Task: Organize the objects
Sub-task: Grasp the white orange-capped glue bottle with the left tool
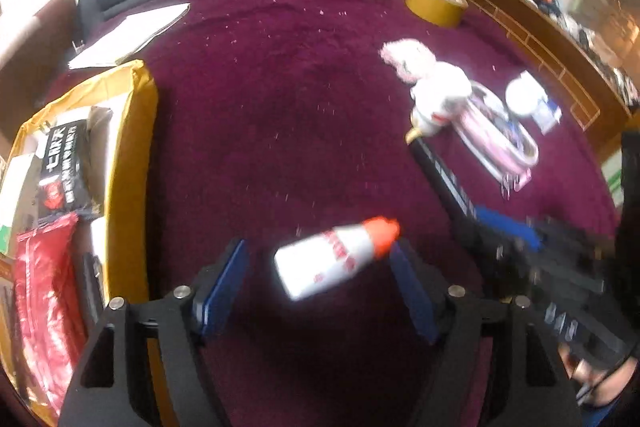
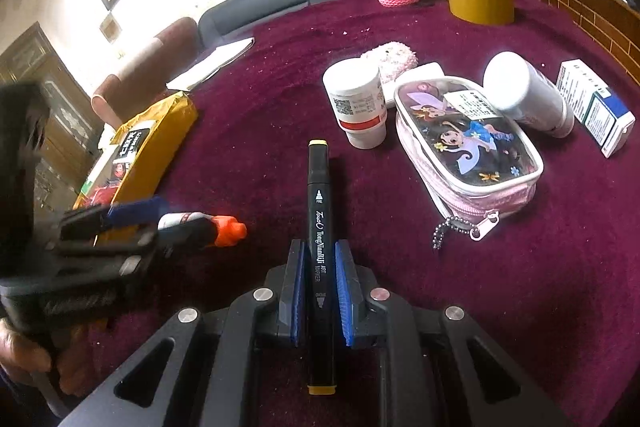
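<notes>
The right claw is clamping one black marker printed "Touch TongNianRiJi ART MARKER", pointing toward 12 o'clock over the desk. The left claw is standing released around one glue bottle.

Marker in my right grip, glue bottle lying loose under my left.

I see the black marker with yellow end caps clamped lengthwise between my right gripper's blue pads, tip pointing away over the maroon cloth. The white glue bottle with its orange cap lies on its side on the cloth, tilted diagonally between my left gripper's spread fingers, cap just beside the right pad.
</notes>
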`<state>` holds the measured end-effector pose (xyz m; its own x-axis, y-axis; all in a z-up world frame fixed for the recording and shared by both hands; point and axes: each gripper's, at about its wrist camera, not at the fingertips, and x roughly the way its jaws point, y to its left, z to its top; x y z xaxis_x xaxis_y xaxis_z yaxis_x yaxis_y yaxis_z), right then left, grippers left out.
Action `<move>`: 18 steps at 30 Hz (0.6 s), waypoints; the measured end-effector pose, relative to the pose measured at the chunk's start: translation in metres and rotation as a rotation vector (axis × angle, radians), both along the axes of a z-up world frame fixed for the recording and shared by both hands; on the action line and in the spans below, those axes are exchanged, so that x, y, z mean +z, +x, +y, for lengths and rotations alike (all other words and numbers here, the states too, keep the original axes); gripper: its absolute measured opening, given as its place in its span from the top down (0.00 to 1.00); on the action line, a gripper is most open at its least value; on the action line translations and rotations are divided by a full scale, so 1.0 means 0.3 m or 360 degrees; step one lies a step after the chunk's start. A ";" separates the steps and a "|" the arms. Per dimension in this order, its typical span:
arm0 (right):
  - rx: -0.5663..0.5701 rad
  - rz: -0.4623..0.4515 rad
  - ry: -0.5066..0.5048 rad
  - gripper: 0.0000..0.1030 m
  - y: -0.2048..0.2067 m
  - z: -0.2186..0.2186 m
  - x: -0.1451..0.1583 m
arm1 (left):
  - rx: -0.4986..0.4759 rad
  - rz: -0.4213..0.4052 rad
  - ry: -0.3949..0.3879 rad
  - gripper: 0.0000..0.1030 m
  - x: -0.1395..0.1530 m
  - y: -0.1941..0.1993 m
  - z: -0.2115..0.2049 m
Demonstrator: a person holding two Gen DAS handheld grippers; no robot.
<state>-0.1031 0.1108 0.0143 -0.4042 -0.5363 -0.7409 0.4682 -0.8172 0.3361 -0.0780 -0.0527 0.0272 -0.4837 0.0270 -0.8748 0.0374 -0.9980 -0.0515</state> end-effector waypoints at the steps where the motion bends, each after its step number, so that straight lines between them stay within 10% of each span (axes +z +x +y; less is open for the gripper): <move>1: 0.0000 0.0000 0.0001 0.84 0.001 -0.001 0.001 | -0.0037 -0.0011 -0.0003 0.28 -0.001 0.021 0.003; 12: -0.0001 -0.0001 -0.0009 0.84 -0.002 0.003 0.002 | -0.0359 0.0023 -0.0390 0.28 -0.020 -0.013 0.120; 18: -0.0002 -0.0001 -0.0008 0.84 -0.003 0.003 0.003 | -0.0453 -0.0033 -0.0393 0.75 -0.035 0.027 0.144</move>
